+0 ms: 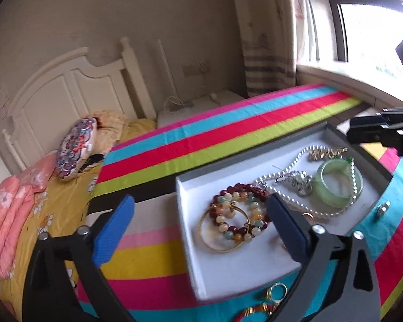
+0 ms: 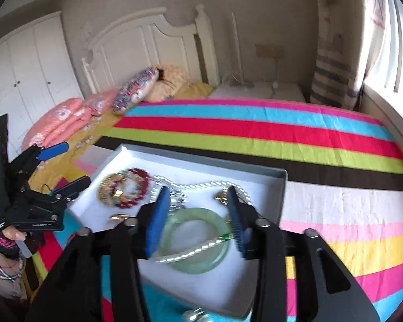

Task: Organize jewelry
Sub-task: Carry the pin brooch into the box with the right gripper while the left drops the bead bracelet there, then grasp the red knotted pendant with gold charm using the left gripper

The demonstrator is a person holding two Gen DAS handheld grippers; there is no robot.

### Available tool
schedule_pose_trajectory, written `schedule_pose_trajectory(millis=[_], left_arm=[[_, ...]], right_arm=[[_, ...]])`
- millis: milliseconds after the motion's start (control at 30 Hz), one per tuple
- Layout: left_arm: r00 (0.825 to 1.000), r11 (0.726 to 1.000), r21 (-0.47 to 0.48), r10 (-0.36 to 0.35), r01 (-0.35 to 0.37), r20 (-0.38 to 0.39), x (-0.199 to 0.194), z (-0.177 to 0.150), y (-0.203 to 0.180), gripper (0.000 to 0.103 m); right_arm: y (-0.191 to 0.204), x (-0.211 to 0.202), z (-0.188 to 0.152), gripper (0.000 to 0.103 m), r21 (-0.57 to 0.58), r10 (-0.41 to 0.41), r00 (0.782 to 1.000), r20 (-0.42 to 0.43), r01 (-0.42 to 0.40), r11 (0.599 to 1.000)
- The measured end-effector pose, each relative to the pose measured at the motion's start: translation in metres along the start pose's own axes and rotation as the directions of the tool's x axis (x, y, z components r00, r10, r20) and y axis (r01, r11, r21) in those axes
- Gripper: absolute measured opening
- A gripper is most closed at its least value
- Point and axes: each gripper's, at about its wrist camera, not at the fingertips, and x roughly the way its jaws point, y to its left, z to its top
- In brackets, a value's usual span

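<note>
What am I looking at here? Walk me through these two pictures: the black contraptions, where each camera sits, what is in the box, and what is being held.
A person holds two hand-held grippers, each with a camera looking along its blue-padded jaws. One picture is from the left gripper, the other from the right gripper. Both hover over a white tray on a striped bedspread. In the tray lie beaded bracelets, a pearl necklace and a green jade bangle. Both jaws stand open; nothing is held.
</note>
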Motion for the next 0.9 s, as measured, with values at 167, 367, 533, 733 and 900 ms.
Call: schedule_pose_trajectory(millis=[167, 367, 533, 733, 900], left_arm=[[0.999, 0.998, -0.044, 0.05, -0.049, 0.014, -0.026, -0.014, 0.014, 0.101], [0.998, 0.99, -0.132, 0.056, -0.056, 0.002, -0.044, -0.045, 0.032, 0.101], [0.999, 0.98, -0.191, 0.043, -0.048, -0.029, -0.05, -0.073, 0.044, 0.101], [0.996, 0.975, -0.217, -0.055, 0.039, -0.067, -0.054, -0.095, 0.037, 0.101], [0.993, 0.984, -0.168, -0.082, 0.067, -0.086, -0.053, -0.102, 0.014, 0.1]], right_arm=[[0.025, -0.029, -0.004, 0.099, -0.044, -0.008, 0.996, 0.09, 0.012, 0.999], [0.051, -0.045, -0.018, 0.099, -0.101, 0.02, 0.995, 0.097, -0.01, 0.995], [0.074, -0.041, -0.041, 0.099, -0.15, 0.05, 0.998, 0.039, -0.044, 0.988], [0.097, -0.026, -0.078, 0.099, -0.198, 0.055, 0.997, -0.056, -0.065, 0.978], [0.097, -0.021, -0.092, 0.099, -0.179, 0.06, 0.995, -0.086, -0.074, 0.981]])
